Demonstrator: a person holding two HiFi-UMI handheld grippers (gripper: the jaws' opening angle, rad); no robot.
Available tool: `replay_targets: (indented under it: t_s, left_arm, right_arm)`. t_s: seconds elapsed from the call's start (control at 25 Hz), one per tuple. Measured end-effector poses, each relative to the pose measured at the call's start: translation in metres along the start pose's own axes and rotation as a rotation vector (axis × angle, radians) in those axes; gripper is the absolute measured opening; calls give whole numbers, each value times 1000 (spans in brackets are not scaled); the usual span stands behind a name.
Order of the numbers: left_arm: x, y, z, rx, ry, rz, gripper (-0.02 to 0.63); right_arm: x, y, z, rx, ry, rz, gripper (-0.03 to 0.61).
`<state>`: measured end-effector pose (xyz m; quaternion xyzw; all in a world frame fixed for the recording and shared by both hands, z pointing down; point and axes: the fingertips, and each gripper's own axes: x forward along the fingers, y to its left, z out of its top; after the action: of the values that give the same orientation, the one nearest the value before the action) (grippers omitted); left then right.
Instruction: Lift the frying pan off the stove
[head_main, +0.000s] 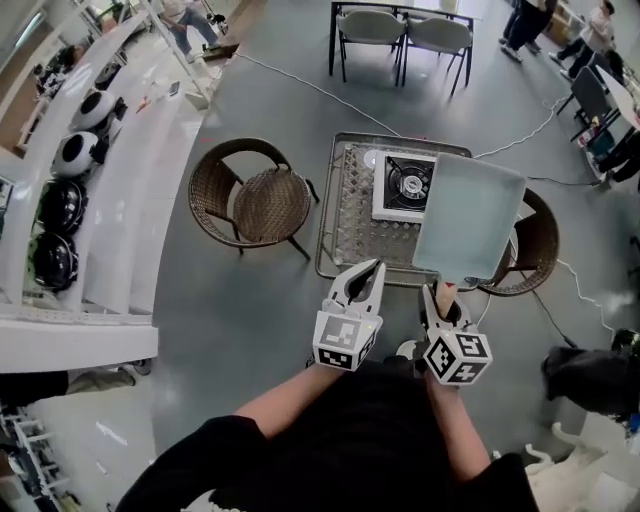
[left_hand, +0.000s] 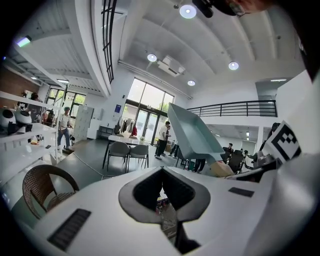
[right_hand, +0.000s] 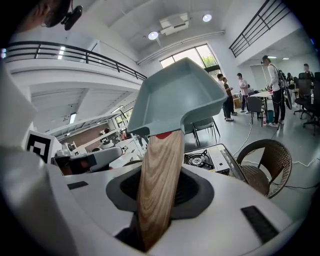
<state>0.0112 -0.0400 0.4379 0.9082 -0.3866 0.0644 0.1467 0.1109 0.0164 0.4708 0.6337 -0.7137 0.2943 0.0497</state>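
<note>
A pale teal square frying pan (head_main: 470, 215) hangs in the air, tilted, over the right part of the metal table (head_main: 325, 250). My right gripper (head_main: 443, 298) is shut on its wooden handle (right_hand: 157, 185), which runs up between the jaws to the pan (right_hand: 175, 95). The white single-burner stove (head_main: 405, 185) stands bare on the table below, and it also appears under the pan in the right gripper view (right_hand: 202, 160). My left gripper (head_main: 372, 268) hovers beside the right one at the table's near edge, shut with nothing in it. In the left gripper view the pan (left_hand: 192, 132) shows up to the right.
A wicker chair (head_main: 250, 200) stands left of the table and another (head_main: 535, 250) sits under the pan's right side. Two grey chairs (head_main: 400, 35) are beyond the table. White cables trail across the floor. A long white counter (head_main: 130, 170) runs along the left, and people stand far off.
</note>
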Motion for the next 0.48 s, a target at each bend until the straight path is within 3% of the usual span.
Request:
replay_targets:
  t_s: [0.48]
  left_arm:
    - [-2, -31, 15, 35, -40, -14, 11]
  right_arm:
    - [-30, -10, 19, -37, -67, -5, 118]
